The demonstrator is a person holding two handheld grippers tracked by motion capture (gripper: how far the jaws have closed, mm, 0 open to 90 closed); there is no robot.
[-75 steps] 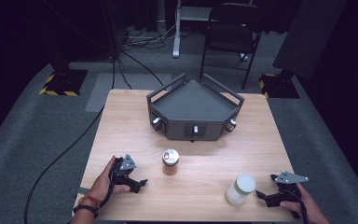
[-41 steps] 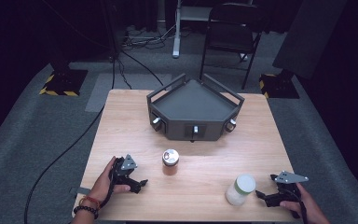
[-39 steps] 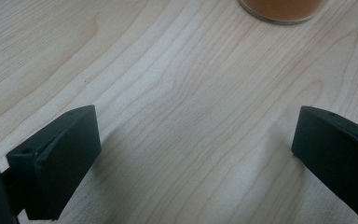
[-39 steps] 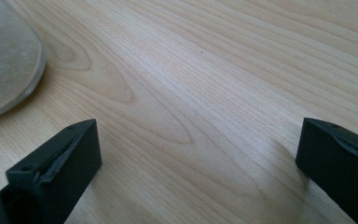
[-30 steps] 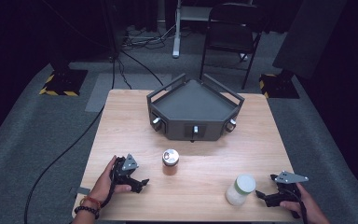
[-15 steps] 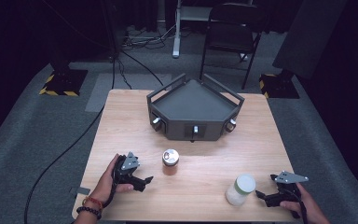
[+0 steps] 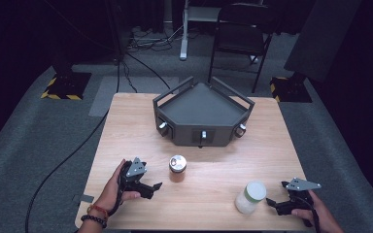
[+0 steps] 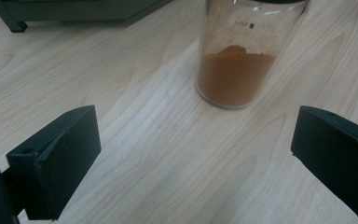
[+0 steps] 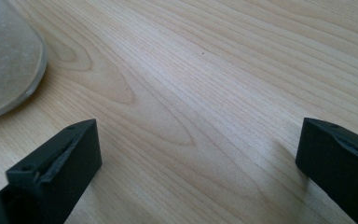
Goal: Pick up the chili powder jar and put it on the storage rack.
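Observation:
A glass jar of brown powder with a metal lid stands near the middle of the wooden table. My left gripper rests just left of it, open, its jaws wide apart and aimed at the brown-powder jar, which stands a short way ahead. A white-lidded jar of pale contents stands at the front right. My right gripper lies open beside it on the right; the pale jar's base shows at the left of the right gripper view, outside the jaws.
A dark grey three-sided tray unit with knobs stands at the back centre of the table. Black cables run over the grey carpet at left. A chair stands beyond the table.
My left gripper has shifted slightly right, toward the brown-powder jar. The right gripper and both jars have stayed put.

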